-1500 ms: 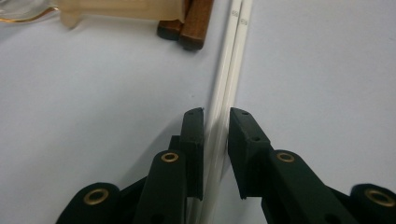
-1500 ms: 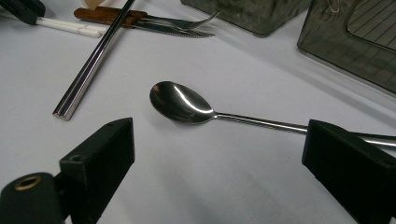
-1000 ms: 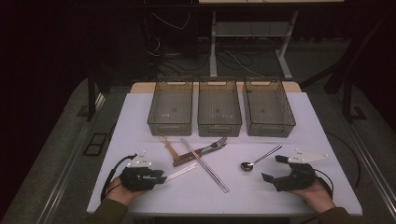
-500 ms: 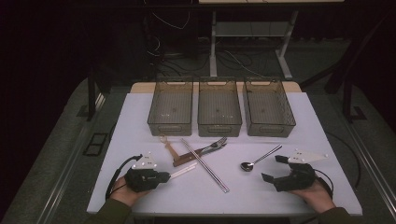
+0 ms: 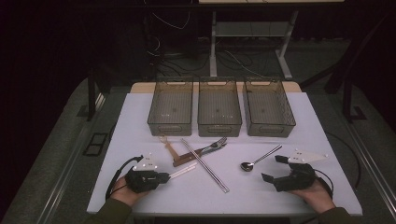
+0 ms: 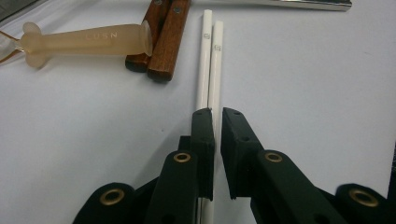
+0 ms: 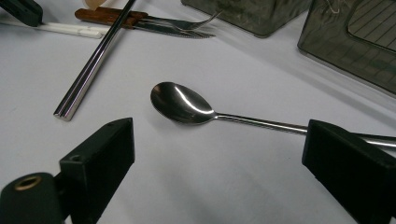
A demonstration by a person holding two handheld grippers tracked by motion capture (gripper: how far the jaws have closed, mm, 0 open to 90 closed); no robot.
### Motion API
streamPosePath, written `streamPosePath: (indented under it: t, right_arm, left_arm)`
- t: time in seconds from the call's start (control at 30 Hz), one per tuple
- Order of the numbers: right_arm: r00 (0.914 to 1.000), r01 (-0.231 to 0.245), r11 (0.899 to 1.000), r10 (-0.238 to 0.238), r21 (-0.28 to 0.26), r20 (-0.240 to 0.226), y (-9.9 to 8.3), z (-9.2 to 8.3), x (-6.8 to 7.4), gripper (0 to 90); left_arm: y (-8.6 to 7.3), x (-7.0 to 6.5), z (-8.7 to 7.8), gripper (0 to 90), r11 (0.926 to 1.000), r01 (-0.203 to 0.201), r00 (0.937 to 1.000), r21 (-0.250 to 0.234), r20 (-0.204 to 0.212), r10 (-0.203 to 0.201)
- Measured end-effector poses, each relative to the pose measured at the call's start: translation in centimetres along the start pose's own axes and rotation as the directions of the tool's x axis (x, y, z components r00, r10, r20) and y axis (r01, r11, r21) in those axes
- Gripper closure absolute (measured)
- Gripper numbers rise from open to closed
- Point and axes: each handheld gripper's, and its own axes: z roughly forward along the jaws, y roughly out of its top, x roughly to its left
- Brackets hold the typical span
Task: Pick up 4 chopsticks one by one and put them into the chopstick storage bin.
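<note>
Two white chopsticks (image 6: 208, 70) lie side by side on the white table, and my left gripper (image 6: 217, 112) is shut on their near ends. Its jaws closed in on them within the last second. In the high view the left gripper (image 5: 166, 176) sits at the front left, with the white chopsticks (image 5: 183, 171) pointing away from it. My right gripper (image 5: 273, 168) rests open at the front right. A steel spoon (image 7: 184, 103) lies just ahead of its wide-apart jaws (image 7: 219, 140), untouched; from above, the spoon (image 5: 259, 157) points back and right.
A steel chopstick pair (image 5: 205, 165) crosses a wooden-handled fork and knife (image 5: 201, 151) at mid-table, beside a pale translucent utensil (image 5: 167, 148). Three smoky plastic bins (image 5: 171, 126) (image 5: 219, 128) (image 5: 270, 128) stand in a row behind. The table's front edge is close to both hands.
The left gripper's jaws have come together on the white chopsticks. Both hands stay where they were, and the right gripper is unchanged.
</note>
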Motion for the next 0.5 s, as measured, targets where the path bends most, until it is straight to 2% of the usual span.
streamPosePath:
  t: [0.13,0.17,0.3,0.5]
  right_arm:
    - [1.0000,-0.001,1.000,0.001,0.000,0.000,0.00,0.00,0.00,9.4]
    - [1.0000,-0.001,1.000,0.001,0.000,0.000,0.00,0.00,0.00,9.4]
    - [1.0000,-0.001,1.000,0.001,-0.001,0.000,0.00,-0.01,-0.01,9.4]
    - [1.0000,0.000,1.000,0.000,-0.003,-0.001,0.00,-0.03,-0.06,9.4]
  left_arm:
    - [-0.05,-0.14,0.16,82.6,0.9999,-0.005,0.9999,0.016,0.009,0.005]
    - [-0.04,-0.13,0.19,82.5,0.9994,-0.018,0.9998,0.028,0.007,0.018]
    - [-0.08,-0.20,0.25,81.5,0.9997,-0.009,0.9999,0.022,0.008,0.009]
    - [-0.23,-0.38,0.28,78.5,0.9992,-0.005,1.0000,0.038,0.000,0.005]
